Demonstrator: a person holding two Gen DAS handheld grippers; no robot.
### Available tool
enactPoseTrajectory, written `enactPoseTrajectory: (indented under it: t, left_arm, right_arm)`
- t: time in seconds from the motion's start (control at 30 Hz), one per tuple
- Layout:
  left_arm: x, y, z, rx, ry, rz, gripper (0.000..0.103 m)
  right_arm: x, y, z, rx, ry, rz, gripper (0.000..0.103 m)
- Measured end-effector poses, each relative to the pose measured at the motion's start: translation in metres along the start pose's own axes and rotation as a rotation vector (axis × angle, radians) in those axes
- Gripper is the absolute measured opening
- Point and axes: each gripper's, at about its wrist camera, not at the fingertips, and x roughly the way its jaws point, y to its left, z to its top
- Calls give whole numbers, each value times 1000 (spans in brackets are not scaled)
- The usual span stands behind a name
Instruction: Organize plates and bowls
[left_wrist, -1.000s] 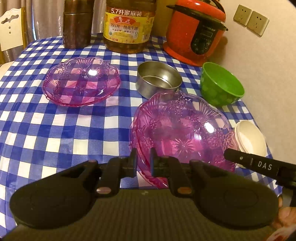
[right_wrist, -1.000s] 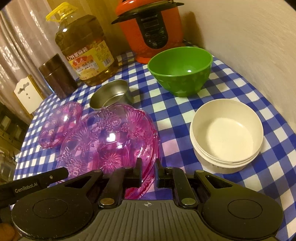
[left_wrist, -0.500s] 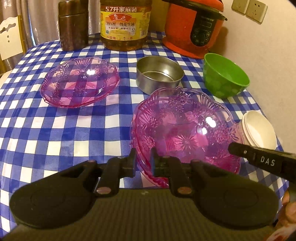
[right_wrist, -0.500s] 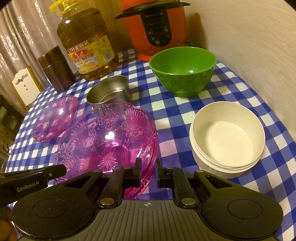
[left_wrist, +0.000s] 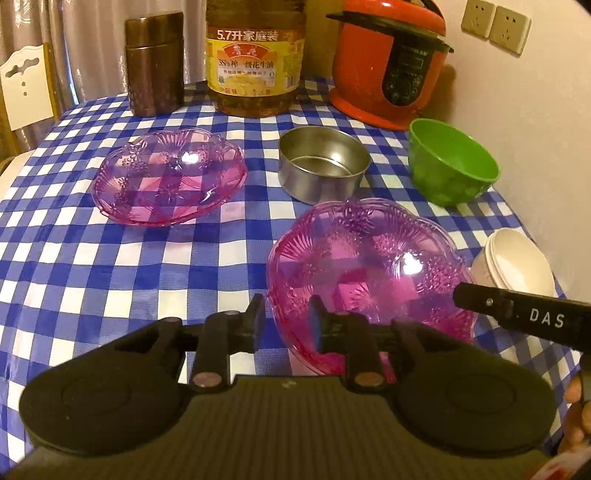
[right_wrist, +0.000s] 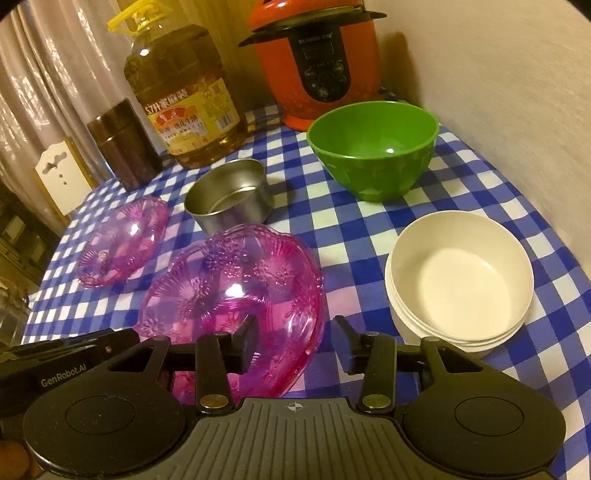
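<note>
My left gripper (left_wrist: 284, 319) has just been opening, and so has my right gripper (right_wrist: 293, 339); both now stand with their jaws apart, the near rim of the pink plate stack (left_wrist: 369, 266) passing between each pair without the pads pressing on it. A second ago both were pinched shut on that rim, so I read this as the release: the stack now rests by its own weight on the tabletop (left_wrist: 92, 266), and this placement looks done. The stack sits mouth up, close in front of me, its rim roughly round and scalloped, so it has no real long axis; it seems slightly tilted toward me, though the fisheye makes that hard to judge. Just beyond it stands the steel tin (left_wrist: 323, 168), nearly touching its far edge. To the left and farther off lies the single pink plate (left_wrist: 168, 177), also mouth up and well apart from the stack; I judge it the next piece to gather. To the right sit the stacked white bowls (right_wrist: 461, 284), and beyond them the green bowl (right_wrist: 373, 147), alone, near the red cooker (right_wrist: 317, 59).
</note>
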Motion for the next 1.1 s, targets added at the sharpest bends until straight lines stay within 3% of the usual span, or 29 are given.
enactPoseTrajectory:
  t: [0.3, 0.4, 0.53, 1.1]
  left_arm:
    - [-9, 2, -5, -39, -5, -21, 24]
    - [-8, 2, -7, -41, 1, -20, 24]
    - [-7, 4, -8, -52, 7, -23, 24]
    - [-19, 1, -11, -63, 5, -27, 25]
  right_arm:
    - [-19, -13, -11, 61, -70, 10, 42]
    - [-19, -16, -10, 75, -80, 14, 21]
    - [-10, -18, -9, 82, -56, 11, 16]
    - [-15, -16, -10, 85, -22, 14, 16]
